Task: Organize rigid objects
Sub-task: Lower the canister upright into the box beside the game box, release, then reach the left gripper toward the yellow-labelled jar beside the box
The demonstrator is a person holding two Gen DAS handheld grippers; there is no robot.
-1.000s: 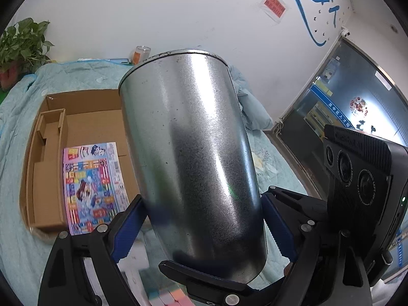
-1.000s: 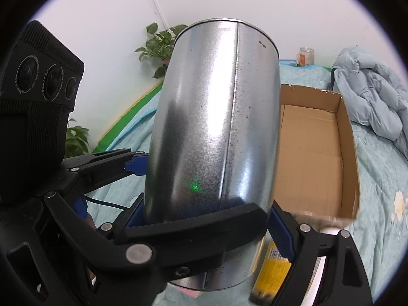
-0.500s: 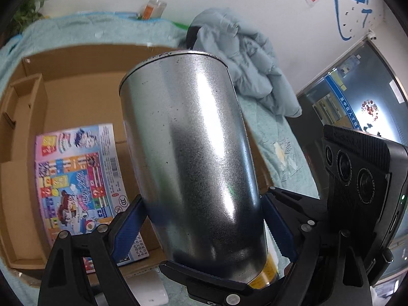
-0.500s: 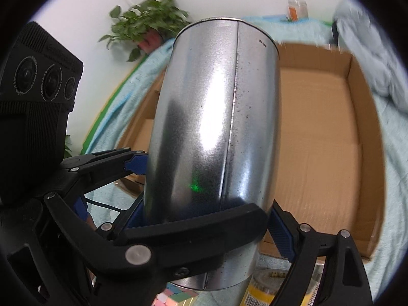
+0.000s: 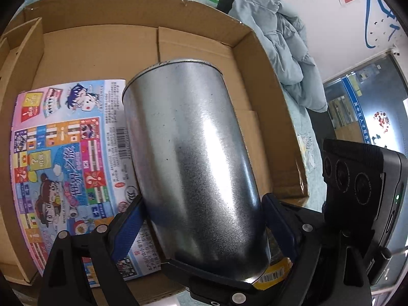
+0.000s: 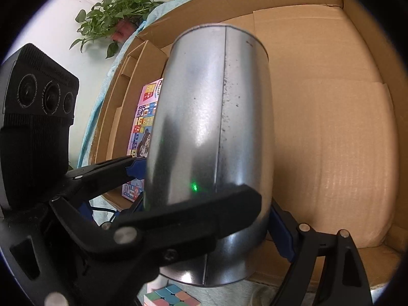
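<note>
over the cardboard box (image 5: 270, 81), both tongs, left (image 5: 201, 227) and right (image 6: 211, 219), clamp the metal can (image 5: 193, 158) low on its sides; looks stiff, light, slick, so grip opposite walls.

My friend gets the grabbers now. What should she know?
Left gripper: clamped on the sides of the metal can.
Right gripper: clamped on the same can, so both carry it together.
Where things are: the can hangs tilted over the cardboard box. A colorful printed box already lies flat inside, to the can's left in the left wrist view. A puzzle cube and a yellow-labelled item wait outside, by the box's near edge.
Done: printed box packed.
Left: probably set the can on the bare cardboard floor, let go, then fetch the rest.
</note>
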